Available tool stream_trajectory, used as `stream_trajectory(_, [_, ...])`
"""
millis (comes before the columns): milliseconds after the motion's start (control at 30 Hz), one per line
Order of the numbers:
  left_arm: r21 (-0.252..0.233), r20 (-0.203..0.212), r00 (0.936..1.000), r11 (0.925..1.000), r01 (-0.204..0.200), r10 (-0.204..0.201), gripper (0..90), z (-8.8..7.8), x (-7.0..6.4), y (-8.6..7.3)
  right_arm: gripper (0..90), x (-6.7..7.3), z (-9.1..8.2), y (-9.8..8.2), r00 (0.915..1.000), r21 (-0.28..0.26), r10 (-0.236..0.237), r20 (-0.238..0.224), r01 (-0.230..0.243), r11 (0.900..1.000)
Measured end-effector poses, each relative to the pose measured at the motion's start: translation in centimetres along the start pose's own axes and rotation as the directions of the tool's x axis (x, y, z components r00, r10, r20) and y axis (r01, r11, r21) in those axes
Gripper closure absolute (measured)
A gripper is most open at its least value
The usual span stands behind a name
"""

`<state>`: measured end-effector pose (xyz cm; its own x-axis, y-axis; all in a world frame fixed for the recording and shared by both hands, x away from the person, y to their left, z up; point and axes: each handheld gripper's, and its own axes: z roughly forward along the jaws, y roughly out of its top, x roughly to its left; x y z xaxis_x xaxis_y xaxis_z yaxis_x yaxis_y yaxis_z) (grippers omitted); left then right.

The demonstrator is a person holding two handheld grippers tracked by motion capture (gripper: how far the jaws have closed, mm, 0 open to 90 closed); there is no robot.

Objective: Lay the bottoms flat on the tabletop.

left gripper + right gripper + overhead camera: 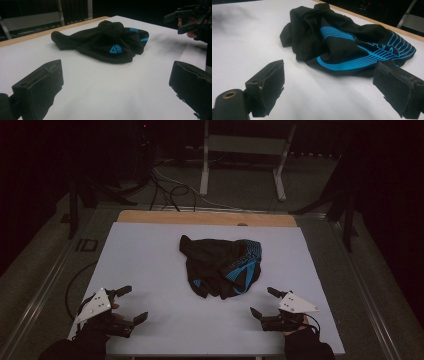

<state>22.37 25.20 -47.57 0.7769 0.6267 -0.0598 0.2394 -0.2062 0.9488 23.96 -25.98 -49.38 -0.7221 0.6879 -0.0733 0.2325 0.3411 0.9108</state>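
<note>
The black garment [222,266] with blue stripes lies crumpled in the middle of the white table [150,255], a little toward the far side. Both your grippers wait at the near edge, and the cloth lies ahead of them, between the two.

Your left gripper [128,305] stands with its jaws wide apart and holds nothing; bare table lies between it and the cloth. Your right gripper [262,302] is also spread wide and empty, but it is nearer. In the right gripper view the blue-striped edge [362,57] is just beyond the jaws.

The heap is longer from left to right than from near to far, with a thin tail [185,245] pointing to the far left. I judge that your right hand reaches the near right edge first, and your left hand must travel further to the far left part.
</note>
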Motion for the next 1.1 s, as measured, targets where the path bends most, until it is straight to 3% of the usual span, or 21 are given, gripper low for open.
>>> stream_trajectory(533, [-0.003,0.012,0.9999,1.0,0.002,-0.002,0.3,0.0,-0.1,0.0,10.5,0.2,0.1,-0.1,0.9997,0.024,-0.009,-0.022,0.009,1.0])
stream_trajectory(900, [-0.011,0.019,0.9994,0.9996,0.028,-0.027,0.2,0.1,-0.1,0.3,10.4,0.3,-0.3,0.2,0.9992,0.038,-0.007,-0.04,0.009,0.999])
stream_trajectory(1100, [-0.018,0.025,0.9993,0.9995,0.027,-0.027,0.2,0.1,-0.2,0.5,10.5,0.5,-0.9,0.7,0.9997,0.041,-0.004,-0.022,0.005,0.999])
